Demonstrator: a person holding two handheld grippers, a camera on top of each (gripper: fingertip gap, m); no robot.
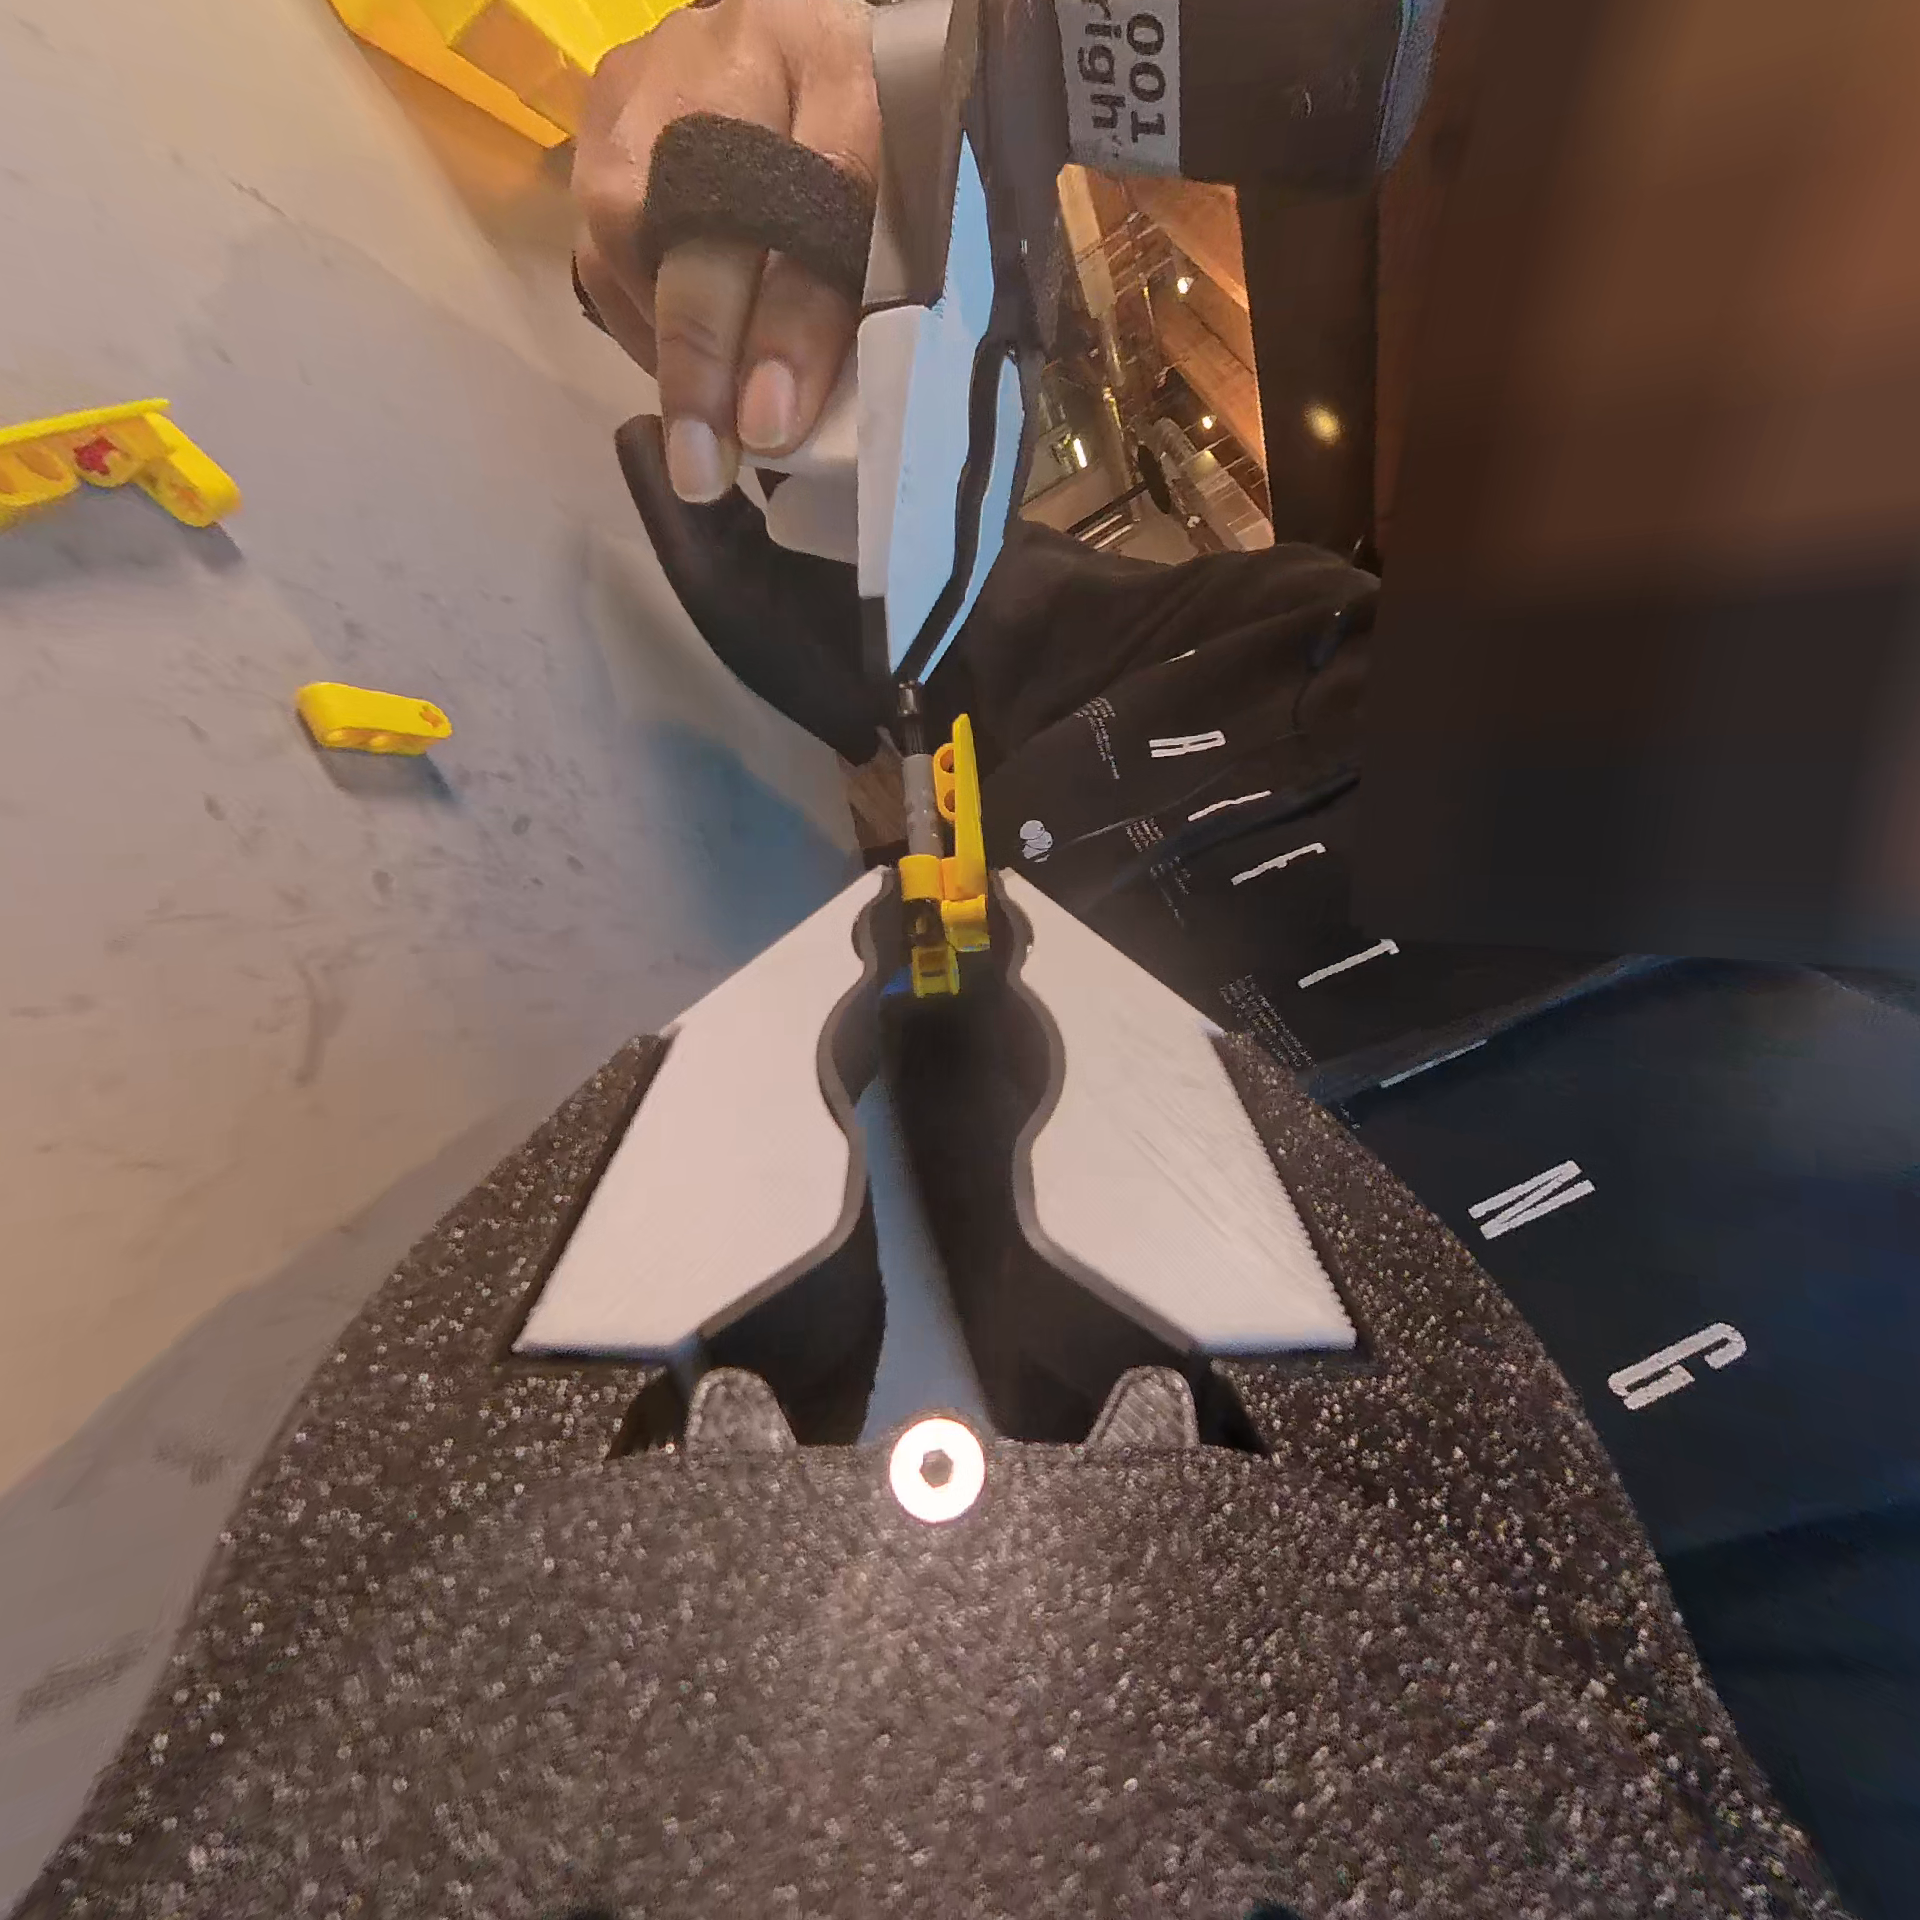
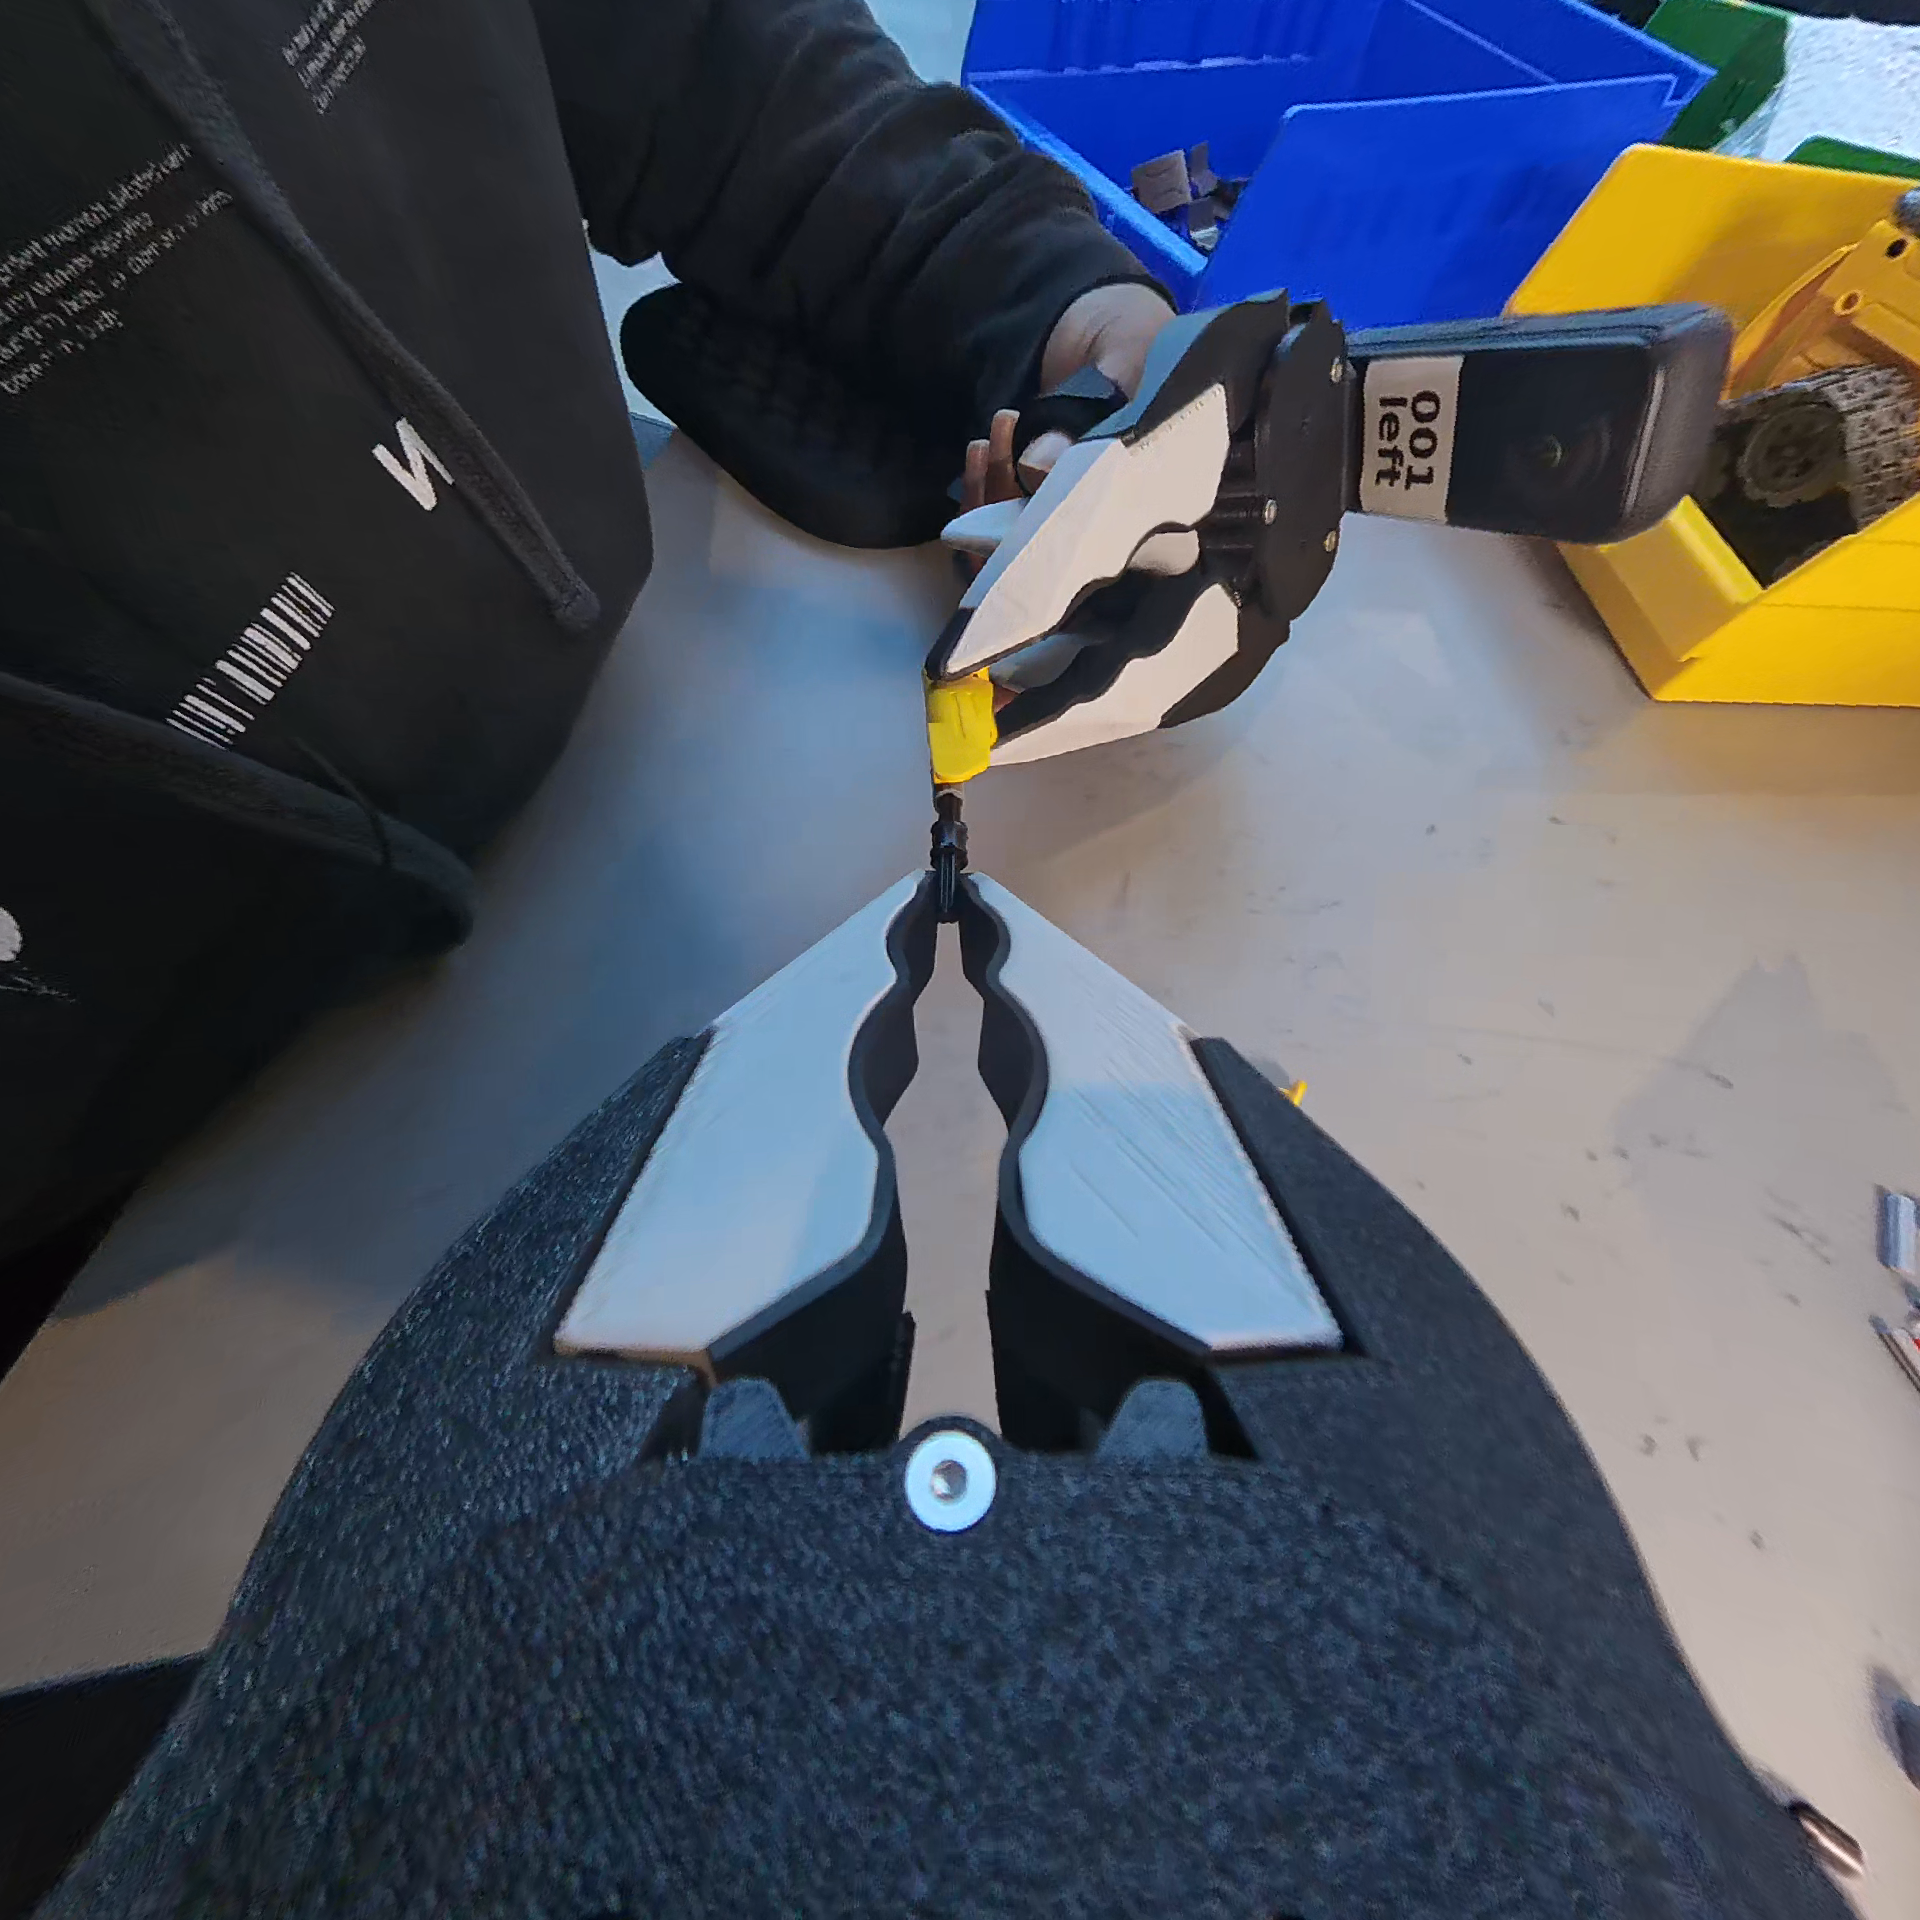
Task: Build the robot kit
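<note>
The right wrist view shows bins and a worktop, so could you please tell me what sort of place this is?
Probably a workshop or lab bench for building-toy assembly: a scuffed pale table carries a blue bin and a yellow bin of parts, and loose yellow beams lie about.

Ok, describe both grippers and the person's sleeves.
Left gripper and right gripper match: light grey tapered fingers with wavy black inner pads, on a speckled black body with a silver screw. Each carries a black camera with a white label. Sleeves are black, of a hoodie with white print.
</note>
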